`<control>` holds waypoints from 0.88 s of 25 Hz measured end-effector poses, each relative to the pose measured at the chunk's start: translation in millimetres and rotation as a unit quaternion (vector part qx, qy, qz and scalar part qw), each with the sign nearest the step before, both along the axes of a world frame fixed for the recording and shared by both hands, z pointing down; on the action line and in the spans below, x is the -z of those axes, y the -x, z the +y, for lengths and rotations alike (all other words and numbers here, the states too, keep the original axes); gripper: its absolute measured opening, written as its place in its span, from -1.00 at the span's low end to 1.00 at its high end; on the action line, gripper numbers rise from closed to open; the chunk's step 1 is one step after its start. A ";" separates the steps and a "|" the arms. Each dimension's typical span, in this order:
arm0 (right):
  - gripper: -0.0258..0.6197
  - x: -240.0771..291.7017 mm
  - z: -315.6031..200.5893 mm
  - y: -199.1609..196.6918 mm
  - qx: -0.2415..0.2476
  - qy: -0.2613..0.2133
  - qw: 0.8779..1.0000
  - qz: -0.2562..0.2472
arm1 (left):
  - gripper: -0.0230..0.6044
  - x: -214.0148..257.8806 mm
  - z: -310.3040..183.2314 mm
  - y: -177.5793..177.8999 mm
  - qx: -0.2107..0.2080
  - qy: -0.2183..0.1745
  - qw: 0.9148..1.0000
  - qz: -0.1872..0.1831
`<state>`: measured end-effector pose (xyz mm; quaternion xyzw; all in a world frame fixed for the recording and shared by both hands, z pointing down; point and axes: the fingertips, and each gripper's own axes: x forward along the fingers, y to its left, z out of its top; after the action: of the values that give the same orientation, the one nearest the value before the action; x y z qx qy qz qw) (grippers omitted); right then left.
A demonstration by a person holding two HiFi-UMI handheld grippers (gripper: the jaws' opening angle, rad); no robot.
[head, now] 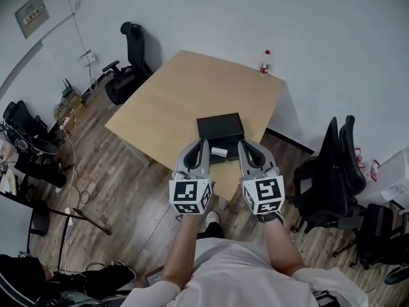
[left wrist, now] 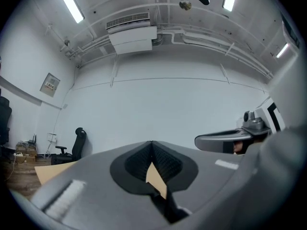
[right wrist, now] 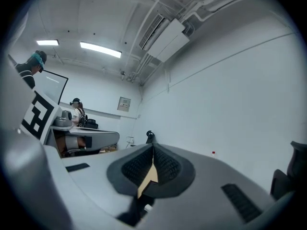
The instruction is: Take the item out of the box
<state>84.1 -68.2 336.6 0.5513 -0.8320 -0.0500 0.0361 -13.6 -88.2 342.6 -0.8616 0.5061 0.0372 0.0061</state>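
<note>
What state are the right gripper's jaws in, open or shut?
Shut. In the right gripper view, the right gripper has its jaws meeting at the tips, with nothing held between them.

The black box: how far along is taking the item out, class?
Done: nothing visible; the black box looks closed on the table. In hand: nothing, the left gripper and right gripper are shut and empty at its near edge. Left: opening it and emptying it.

Light wooden bench (head: 172, 101) carrying a black box (head: 220, 128); a bottle (head: 265, 62) stands well beyond the box, at the bench's corner.
</note>
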 end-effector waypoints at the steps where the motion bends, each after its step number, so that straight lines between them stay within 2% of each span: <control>1: -0.88 2.4 -15.5 5.0 -0.001 -0.002 1.000 0.001 | -0.90 1.4 -15.4 3.6 -0.003 -0.001 1.000 0.002; 7: -0.88 -4.0 -82.6 30.3 -0.012 0.005 1.000 0.006 | -0.90 -2.7 -85.1 31.6 -0.009 0.003 1.000 0.006; 12: -0.88 -30.9 -117.5 30.7 -0.022 0.028 0.999 0.020 | -0.90 -22.3 -128.7 36.7 -0.018 0.014 1.000 0.007; 17: -0.88 -85.0 -143.1 29.5 -0.003 0.099 0.994 0.053 | -0.90 -53.2 -153.7 23.9 -0.073 0.025 0.997 0.020; 22: -0.88 -137.7 -169.2 27.0 0.036 0.155 0.984 0.082 | -0.90 -84.4 -183.9 14.6 -0.065 0.039 0.997 0.013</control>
<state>57.1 -237.4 474.3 0.5026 -0.8433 0.0334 0.1875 -28.2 -272.2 427.0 -0.8916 0.4504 0.0288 -0.0367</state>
